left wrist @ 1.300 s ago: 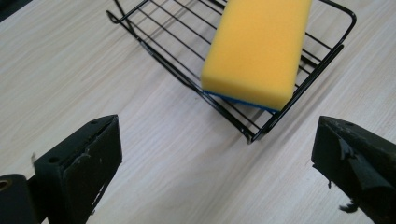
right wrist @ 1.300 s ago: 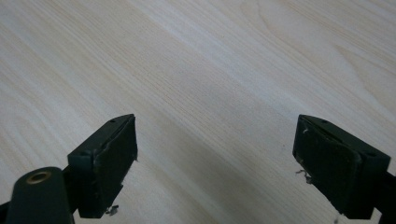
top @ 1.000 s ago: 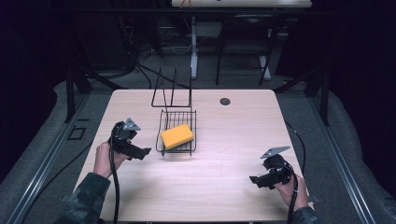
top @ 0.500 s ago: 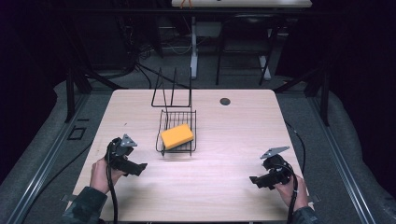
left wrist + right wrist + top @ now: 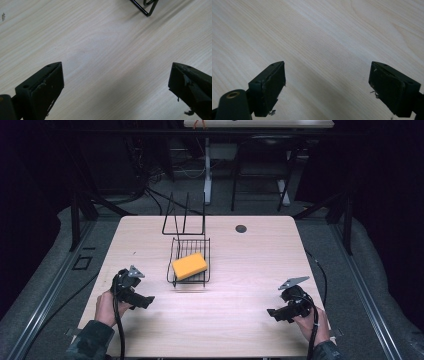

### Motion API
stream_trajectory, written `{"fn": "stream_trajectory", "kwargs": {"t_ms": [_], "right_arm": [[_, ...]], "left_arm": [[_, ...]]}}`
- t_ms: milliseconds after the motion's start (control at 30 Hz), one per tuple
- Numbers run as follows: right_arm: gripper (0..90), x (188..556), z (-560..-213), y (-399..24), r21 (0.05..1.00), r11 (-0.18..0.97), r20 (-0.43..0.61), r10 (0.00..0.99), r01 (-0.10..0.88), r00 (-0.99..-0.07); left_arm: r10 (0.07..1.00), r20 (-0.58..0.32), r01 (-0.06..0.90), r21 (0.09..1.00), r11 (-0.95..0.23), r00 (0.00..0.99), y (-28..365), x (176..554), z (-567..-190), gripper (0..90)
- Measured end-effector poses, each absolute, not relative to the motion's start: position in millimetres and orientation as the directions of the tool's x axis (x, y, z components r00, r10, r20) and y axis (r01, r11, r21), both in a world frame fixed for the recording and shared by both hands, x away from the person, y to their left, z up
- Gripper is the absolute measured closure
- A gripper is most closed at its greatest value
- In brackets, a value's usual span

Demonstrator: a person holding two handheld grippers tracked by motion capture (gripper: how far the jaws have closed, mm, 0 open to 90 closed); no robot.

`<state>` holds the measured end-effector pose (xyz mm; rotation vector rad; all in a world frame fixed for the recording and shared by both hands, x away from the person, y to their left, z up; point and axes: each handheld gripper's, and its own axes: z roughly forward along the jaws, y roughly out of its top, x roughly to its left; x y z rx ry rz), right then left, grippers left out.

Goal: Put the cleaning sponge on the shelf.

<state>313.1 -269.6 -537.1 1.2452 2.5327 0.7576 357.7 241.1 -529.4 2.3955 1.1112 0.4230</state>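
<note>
The table [image 5: 250,265] has a light wood top. A black wire basket [image 5: 190,262] stands near the middle of the table, slightly toward the left edge. An orange sponge [image 5: 189,266] lies inside the basket, tilted, with one corner raised toward the far edge. A black wire rack [image 5: 184,217] stands upright just beyond the basket, toward the far edge. A small dark round spot [image 5: 241,228] sits on the table near the far edge, well apart from the basket.

The left hand-held gripper [image 5: 142,301] is held in the person's left hand [image 5: 107,305] near the near-left corner, well apart from the basket. In the left gripper view the left hand-held gripper [image 5: 115,87] has its jaws spread wide with bare table between them; a corner of the wire basket [image 5: 146,7] appears at the top edge.

The right hand-held gripper [image 5: 274,312] is held in the person's right hand [image 5: 312,322] near the near-right corner. In the right gripper view the right hand-held gripper [image 5: 327,82] also has its jaws spread wide, over bare table, gripping nothing.
</note>
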Motion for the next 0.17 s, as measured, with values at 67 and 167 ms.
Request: {"fn": "stream_trajectory", "kwargs": {"t_ms": [67,167], "right_arm": [[13.5,313.5,-537.4,-269.7,0.531,0.505,0.035,0.789,0.68,-0.613],[13.5,313.8,-537.3,-270.0,0.533,0.513,0.027,0.784,0.673,-0.62]], "left_arm": [[0.776,0.08,0.635,0.524,-0.567,0.626,241.0,358.5,-529.8,0.3],[0.775,0.075,0.634,0.529,-0.564,0.627,239.5,359.7,-529.9,0.4]]}}
